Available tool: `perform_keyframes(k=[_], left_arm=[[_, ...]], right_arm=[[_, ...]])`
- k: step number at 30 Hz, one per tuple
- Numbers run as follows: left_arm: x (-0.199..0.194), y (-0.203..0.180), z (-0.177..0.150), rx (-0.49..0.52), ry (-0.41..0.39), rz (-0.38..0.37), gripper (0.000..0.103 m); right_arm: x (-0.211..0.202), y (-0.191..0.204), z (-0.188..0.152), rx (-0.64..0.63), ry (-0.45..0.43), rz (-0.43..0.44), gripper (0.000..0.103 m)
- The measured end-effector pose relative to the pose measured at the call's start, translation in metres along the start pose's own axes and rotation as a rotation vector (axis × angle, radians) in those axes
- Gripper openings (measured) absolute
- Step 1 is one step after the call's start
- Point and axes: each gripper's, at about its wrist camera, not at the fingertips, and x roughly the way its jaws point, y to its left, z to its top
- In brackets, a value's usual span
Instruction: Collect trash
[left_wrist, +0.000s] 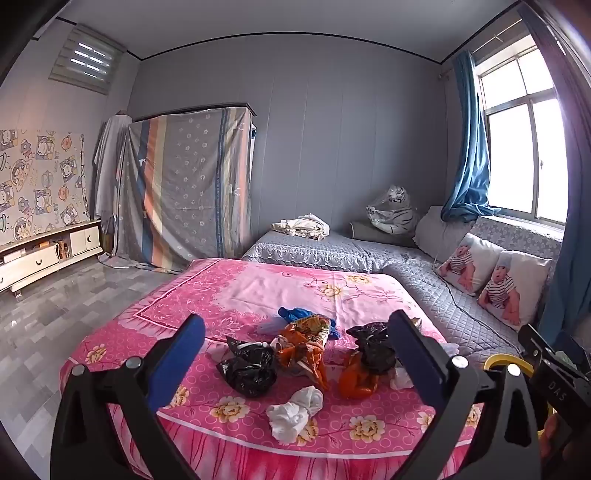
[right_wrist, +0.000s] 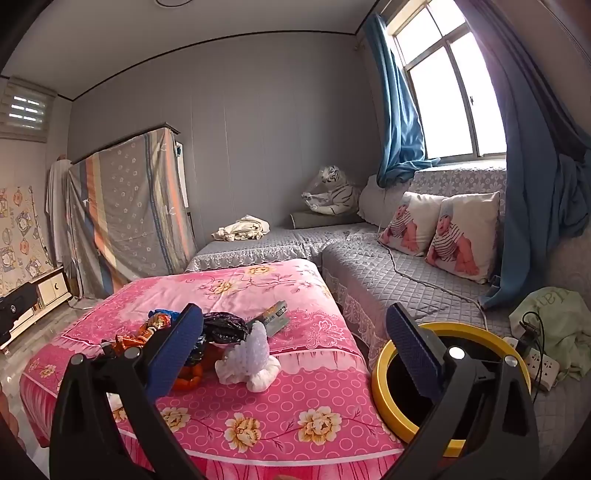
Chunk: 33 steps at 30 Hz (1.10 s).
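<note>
Both grippers hang over the near edge of the pink cover (left_wrist: 258, 288), tipped a little downward, and neither has anything in it. The left gripper (left_wrist: 295, 354) has its jaws spread wide, framing the pile rather than touching it. The right gripper (right_wrist: 291, 347) is just as wide, with nothing between its pads.

The trash sits bunched in the middle of the cover, towards the near side: a black bag (left_wrist: 247, 365) on the left, an orange wrapper (left_wrist: 306, 347) in the middle, a second black bag (left_wrist: 373, 347) on top of an orange bag (left_wrist: 356, 380), a white wad (left_wrist: 295, 408) nearest of all, and a blue scrap (left_wrist: 295, 314) at the far end. From the right wrist a white foam net (right_wrist: 251, 358) stands closest, with a grey packet (right_wrist: 275, 317) lying just behind it.

The bin (right_wrist: 384, 373), yellow-rimmed and dark inside, stands just beside the cover on the right, mouth up, handy for dropping pieces in with a short swing. I judge nothing is collected yet; the wide jaws suit a first grab at soft, crumpled stuff. The white wad looks the easy pick for the left, the foam net for the right.
</note>
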Motion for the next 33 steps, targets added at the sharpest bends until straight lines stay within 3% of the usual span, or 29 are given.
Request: perform_keyframes(k=[33], left_arm=[[0.0054,0.0028,-0.0008,-0.028,0.037,-0.016,0.096]], right_arm=[[0.0047,-0.0057,-0.0006,0.023,0.014,-0.002,0.095]])
